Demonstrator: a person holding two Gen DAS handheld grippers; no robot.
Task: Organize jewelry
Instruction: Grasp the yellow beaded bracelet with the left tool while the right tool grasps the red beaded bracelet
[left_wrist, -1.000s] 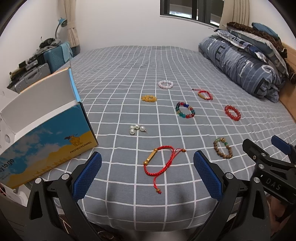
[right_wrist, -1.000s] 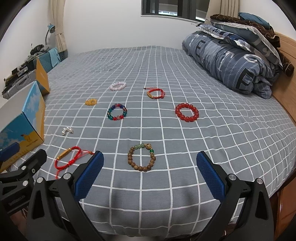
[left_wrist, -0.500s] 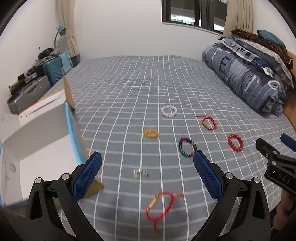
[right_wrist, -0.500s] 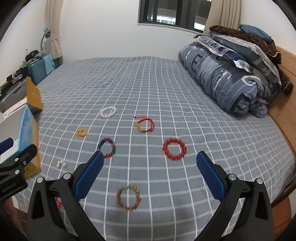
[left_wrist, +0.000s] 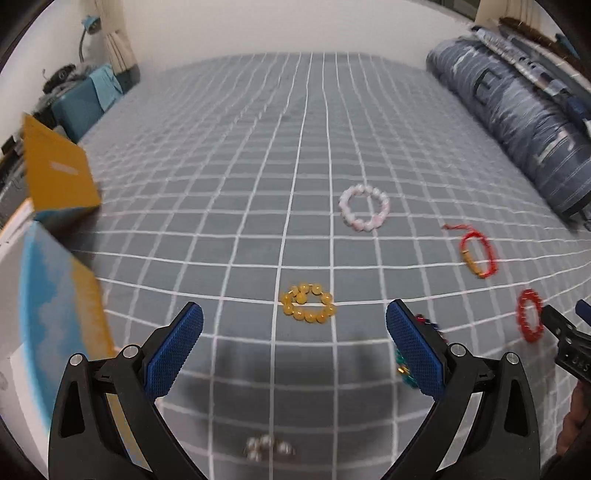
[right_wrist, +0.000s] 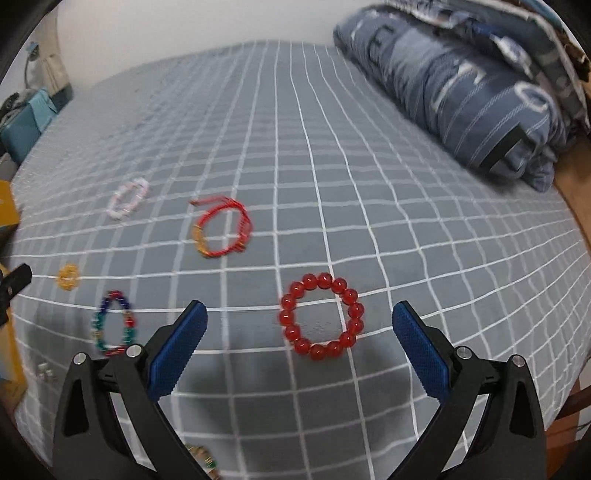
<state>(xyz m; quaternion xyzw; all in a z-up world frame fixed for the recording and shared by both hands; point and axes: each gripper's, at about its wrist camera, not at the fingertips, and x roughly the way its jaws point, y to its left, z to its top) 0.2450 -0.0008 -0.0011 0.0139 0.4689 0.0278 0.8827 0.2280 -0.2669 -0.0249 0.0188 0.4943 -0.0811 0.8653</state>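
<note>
Both hand-held grippers hung spread and empty over the bed (left_wrist: 258, 166): the left hand-held gripper (left_wrist: 294, 345) framed the yellow bead bracelet (left_wrist: 307, 303) near the bed's near edge, while the right hand-held gripper (right_wrist: 299, 345) framed the red bead bracelet (right_wrist: 322, 316).

Grey checked bed (left_wrist: 258, 184); folded duvet (right_wrist: 461, 96); white wall (left_wrist: 258, 26)

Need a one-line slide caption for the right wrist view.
Open right gripper hovers over a red bead bracelet on the grid-patterned bedspread.
</note>
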